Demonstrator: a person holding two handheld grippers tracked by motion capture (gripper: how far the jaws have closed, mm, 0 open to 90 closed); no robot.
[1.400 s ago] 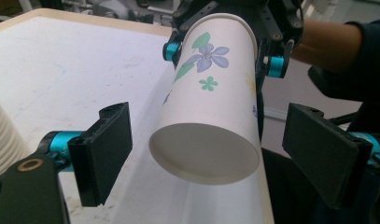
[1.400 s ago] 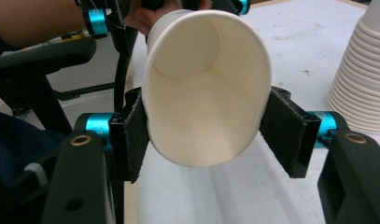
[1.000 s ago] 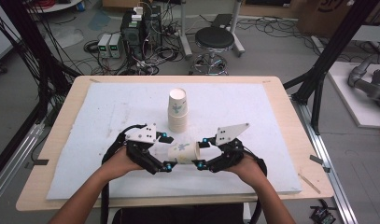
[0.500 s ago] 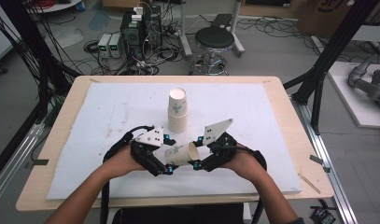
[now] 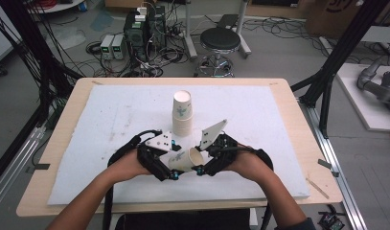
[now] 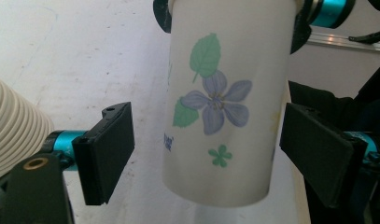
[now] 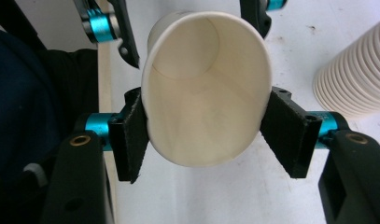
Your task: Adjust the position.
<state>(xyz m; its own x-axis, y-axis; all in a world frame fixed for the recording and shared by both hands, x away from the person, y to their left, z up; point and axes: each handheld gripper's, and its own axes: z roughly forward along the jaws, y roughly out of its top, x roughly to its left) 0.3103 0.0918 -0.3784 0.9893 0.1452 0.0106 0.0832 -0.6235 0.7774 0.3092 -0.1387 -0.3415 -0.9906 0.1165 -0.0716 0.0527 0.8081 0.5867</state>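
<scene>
From the high view the jaw tips of both tools are hidden behind the cup and the person's hands, and the small printed letters on the cup's side are too blurred to read in the left gripper view. The room beyond is cluttered: grey floor strewn with cables, an electronics stack [image 5: 141,28], a round stool [image 5: 221,40], black frame posts at either side. The wooden desk [image 5: 298,124] carries a white foam mat [image 5: 259,120] with faint smudges. On the mat, near its middle, stands a stack of paper cups [image 5: 182,112], upright, top cup empty. Nearer the person, a single paper cup [image 5: 187,159] with a flower print lies tilted off the mat between the tools, empty inside. The right hand-held gripper [image 7: 204,128] pinches the cup at its rim, squeezing the mouth oval. The left hand-held gripper [image 6: 211,149] stands spread wide, its jaws either side of the cup's base end without touching it.
</scene>
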